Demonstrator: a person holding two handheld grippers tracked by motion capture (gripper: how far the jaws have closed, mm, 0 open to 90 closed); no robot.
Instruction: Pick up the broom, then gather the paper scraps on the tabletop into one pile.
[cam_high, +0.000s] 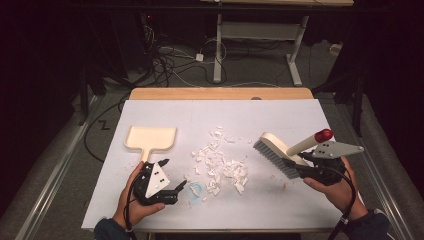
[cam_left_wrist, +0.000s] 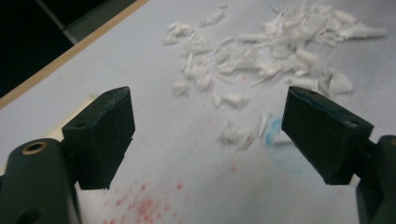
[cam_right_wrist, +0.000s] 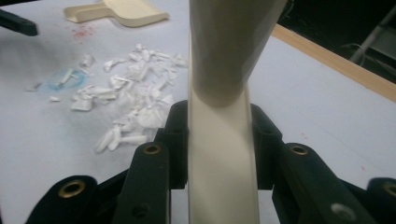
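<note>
Lying mid white table (cam_high: 280, 195): scattered white torn paper scraps (cam_high: 220, 165), cream plastic dustpan (cam_high: 150, 138) to their left. Right tongs (cam_right_wrist: 217, 140) clenched on cream brush w/ grey bristles (cam_high: 275, 150), tilted. Left tongs (cam_left_wrist: 208, 135) spread wide, low nr scraps.

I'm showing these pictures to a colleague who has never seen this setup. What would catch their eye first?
Probably the heap of torn white paper scraps in the middle of the white table. Next, the cream hand brush with grey bristles and a red handle tip, clamped in the right gripper at the right. The cream plastic dustpan lies at the left, beyond the open left gripper.
</note>
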